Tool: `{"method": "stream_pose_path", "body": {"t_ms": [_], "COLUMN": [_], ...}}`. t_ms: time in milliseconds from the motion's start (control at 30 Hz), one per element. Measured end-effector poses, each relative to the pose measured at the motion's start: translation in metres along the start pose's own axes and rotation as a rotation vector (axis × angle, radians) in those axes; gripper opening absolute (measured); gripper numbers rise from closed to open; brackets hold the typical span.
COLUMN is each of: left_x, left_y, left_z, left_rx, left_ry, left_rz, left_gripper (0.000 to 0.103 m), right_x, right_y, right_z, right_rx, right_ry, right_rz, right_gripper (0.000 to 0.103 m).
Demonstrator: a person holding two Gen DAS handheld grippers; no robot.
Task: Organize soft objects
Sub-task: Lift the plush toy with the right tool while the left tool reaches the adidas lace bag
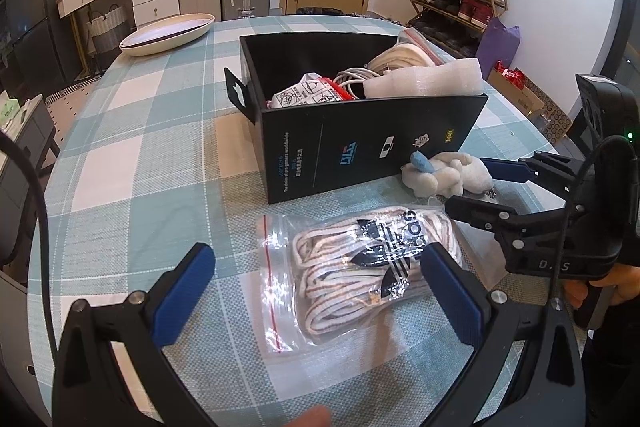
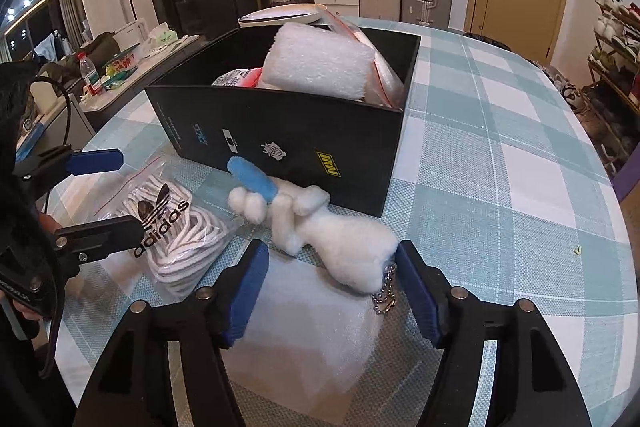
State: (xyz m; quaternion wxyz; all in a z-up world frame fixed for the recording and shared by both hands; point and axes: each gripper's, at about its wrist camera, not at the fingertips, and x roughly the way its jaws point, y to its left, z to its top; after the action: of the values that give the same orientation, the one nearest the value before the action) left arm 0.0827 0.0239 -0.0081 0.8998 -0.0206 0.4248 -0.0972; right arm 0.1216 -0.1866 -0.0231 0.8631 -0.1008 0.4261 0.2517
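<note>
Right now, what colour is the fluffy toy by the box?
The plush toy is white with one blue ear, clearest in the right wrist view.

Table (image 1: 152, 147): box (image 1: 360, 147), bag (image 1: 352, 267), plush (image 1: 448, 175)

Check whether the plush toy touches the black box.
Touching. The right wrist view shows the plush toy lying with its blue part and limbs against the black box wall.

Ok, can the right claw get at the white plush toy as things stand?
Probably yes. The right claw is open, with the white plush toy lying on the table just ahead of its fingertips and nothing between them. The black box stands close behind the toy, not in the way.
</note>
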Motion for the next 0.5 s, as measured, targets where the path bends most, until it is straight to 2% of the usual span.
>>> {"method": "stream_pose_path", "body": {"t_ms": [200,267,500], "left_x": [-0.001,-0.001,-0.002], "left_y": [0.001,0.001,0.0], "left_z": [0.0,0.0,0.001], "left_rx": [-0.001,-0.001,0.002], "left_ry": [-0.001,0.0,-0.002], "left_rz": [0.005,0.006,-0.007], "left_gripper": [0.103,0.103,0.103], "right_x": [0.003,0.002,-0.009], "right_y": [-0.003,-0.005,-0.011], "right_z": [0.004,0.003,0.0], "right_rx": [0.03,0.032,0.027], "right_ry": [-0.007,-0.013,-0.047], "right_rz": [-0.011,-0.014,-0.002], "right_gripper": [0.069,0.061,0.059]}}
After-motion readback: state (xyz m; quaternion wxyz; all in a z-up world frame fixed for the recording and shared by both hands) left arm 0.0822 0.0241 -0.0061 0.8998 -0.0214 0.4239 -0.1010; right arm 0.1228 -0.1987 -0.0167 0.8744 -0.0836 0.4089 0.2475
